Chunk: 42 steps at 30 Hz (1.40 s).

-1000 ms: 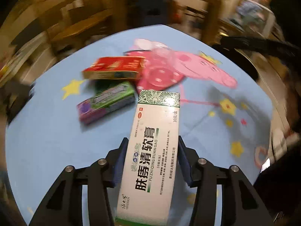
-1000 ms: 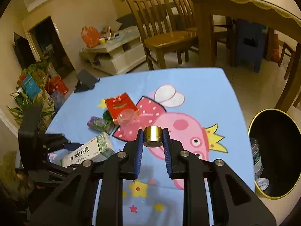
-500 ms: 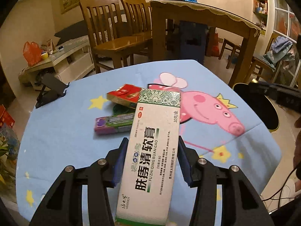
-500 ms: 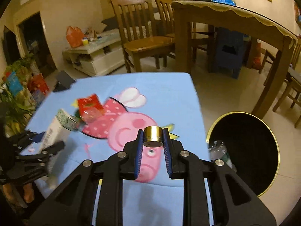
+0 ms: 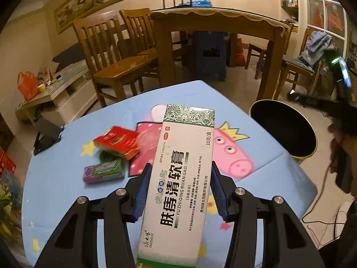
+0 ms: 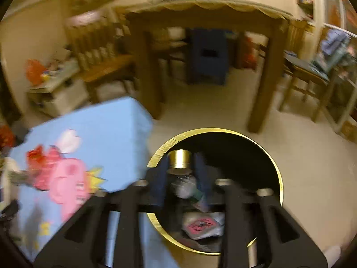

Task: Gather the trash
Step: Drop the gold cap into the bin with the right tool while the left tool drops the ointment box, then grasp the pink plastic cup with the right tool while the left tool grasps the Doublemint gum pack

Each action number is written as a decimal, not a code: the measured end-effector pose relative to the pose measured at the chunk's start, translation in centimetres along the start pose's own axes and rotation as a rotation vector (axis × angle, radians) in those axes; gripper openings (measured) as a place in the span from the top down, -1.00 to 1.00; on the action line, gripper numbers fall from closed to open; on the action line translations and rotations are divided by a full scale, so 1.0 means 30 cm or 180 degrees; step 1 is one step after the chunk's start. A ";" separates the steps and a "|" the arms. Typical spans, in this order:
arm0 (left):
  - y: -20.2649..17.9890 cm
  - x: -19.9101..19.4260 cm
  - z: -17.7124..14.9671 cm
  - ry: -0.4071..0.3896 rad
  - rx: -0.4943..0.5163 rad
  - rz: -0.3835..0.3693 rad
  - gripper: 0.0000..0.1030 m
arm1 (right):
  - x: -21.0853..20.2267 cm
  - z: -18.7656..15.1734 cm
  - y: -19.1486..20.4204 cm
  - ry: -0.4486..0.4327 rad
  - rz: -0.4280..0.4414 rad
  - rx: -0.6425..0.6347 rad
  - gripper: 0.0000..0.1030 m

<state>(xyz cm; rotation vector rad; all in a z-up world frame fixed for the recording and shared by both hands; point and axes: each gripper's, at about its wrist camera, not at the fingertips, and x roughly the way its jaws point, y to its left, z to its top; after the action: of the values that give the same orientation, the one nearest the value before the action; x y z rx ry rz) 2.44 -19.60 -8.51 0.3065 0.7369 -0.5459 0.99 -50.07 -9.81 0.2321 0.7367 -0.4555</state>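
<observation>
Carton (image 5: 116, 142) behind gum pack (image 5: 103, 170) on table (image 5: 55, 174), bin (image 5: 284, 129) right of table.

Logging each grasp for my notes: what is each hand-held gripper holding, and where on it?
The left hand-held gripper clamps the long white ointment box by its long side edges, around mid-length. The right hand-held gripper pinches a small gold cap by its sides.

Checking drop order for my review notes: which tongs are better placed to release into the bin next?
Right. The right tongs hold the gold cap over the bin; the left tongs hold the ointment box above the table.
</observation>
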 end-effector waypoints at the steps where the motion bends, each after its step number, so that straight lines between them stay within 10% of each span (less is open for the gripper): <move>1: -0.017 0.008 0.009 0.0004 0.0029 -0.0018 0.06 | 0.028 -0.008 -0.024 0.0069 -0.0125 0.0047 -0.73; 6: -0.084 0.036 0.038 0.0026 0.0095 -0.0129 0.06 | -0.025 0.006 -0.115 -0.0103 0.0238 0.0495 -0.71; 24: -0.525 0.265 0.367 0.0027 0.0584 -0.0658 0.05 | -0.310 -0.075 -0.519 -0.0952 -0.0051 0.1893 -0.89; 30: -0.629 0.304 0.422 -0.0104 0.0705 -0.0758 -0.49 | -0.364 -0.080 -0.574 -0.1071 -0.0122 0.2014 -0.89; 42: -0.455 0.201 0.224 0.0078 0.0586 -0.0858 -0.78 | -0.310 0.017 -0.363 -0.0849 0.0147 0.1253 -0.89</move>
<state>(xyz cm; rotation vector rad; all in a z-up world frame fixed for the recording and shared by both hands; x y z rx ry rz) 2.06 -35.94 -9.04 0.3879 0.7582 -0.8693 -9.94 -56.88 -3.50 0.5448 0.3749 -0.5734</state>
